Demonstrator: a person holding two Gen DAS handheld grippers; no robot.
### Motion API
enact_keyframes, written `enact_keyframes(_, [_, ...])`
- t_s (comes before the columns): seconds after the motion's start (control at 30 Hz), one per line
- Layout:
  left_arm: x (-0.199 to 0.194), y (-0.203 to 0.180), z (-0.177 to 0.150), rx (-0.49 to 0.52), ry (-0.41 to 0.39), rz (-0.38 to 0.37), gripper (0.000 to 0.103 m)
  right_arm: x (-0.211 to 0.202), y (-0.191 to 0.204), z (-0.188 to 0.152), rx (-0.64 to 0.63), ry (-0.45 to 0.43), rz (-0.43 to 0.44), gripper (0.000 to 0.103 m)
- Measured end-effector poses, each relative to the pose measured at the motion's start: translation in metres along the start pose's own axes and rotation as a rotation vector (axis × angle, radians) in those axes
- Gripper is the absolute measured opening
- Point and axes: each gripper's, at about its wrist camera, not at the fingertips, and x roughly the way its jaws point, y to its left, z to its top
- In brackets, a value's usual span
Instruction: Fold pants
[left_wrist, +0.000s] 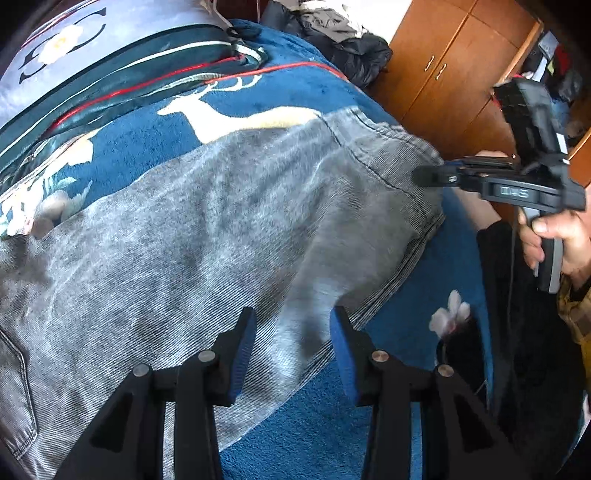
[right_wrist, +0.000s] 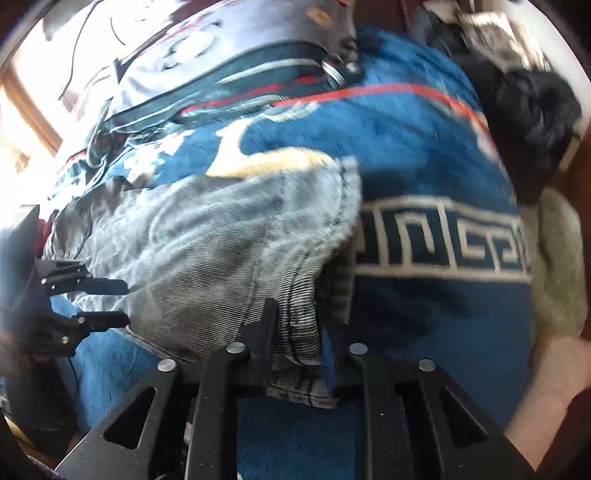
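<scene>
Grey pants spread on the blue blanket, right claw pinching the leg end.

Left gripper (left_wrist: 293, 347) hangs with its jaws spread wide above the near edge of the grey pants (left_wrist: 192, 229), nothing between its blue pads (left_wrist: 341, 354). The pants run across the blue deer-print blanket (left_wrist: 258, 107) from nine o'clock toward three. Out at three o'clock, the right gripper (left_wrist: 419, 176) meets the hem, and in its own view the right gripper (right_wrist: 301, 343) is clamped on bunched hem cloth at six o'clock. A wooden cabinet (left_wrist: 450, 62) stands at one o'clock.
</scene>
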Motion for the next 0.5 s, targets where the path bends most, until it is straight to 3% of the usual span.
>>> enact_keyframes(0.13, [0.003,0.002,0.003,0.012,0.027,-0.003,0.044,-0.026,0.000,0.001,0.047,-0.062,0.055,0.016])
enact_keyframes(0.23, [0.018,0.004,-0.002,0.017,0.079,-0.020,0.046,-0.010,-0.025,-0.009,0.169,0.027,0.026,0.016])
enact_keyframes(0.3, [0.022,0.000,-0.006,0.040,0.067,-0.015,0.052,0.011,-0.036,-0.015,0.176,0.122,-0.085,0.018])
enact_keyframes(0.37, [0.021,-0.005,-0.008,0.045,0.055,-0.006,0.055,0.016,-0.042,-0.015,0.211,0.127,-0.060,0.018])
enact_keyframes(0.5, [0.010,-0.011,-0.007,0.030,0.047,-0.017,0.055,0.007,-0.033,-0.012,0.196,0.104,-0.092,0.023])
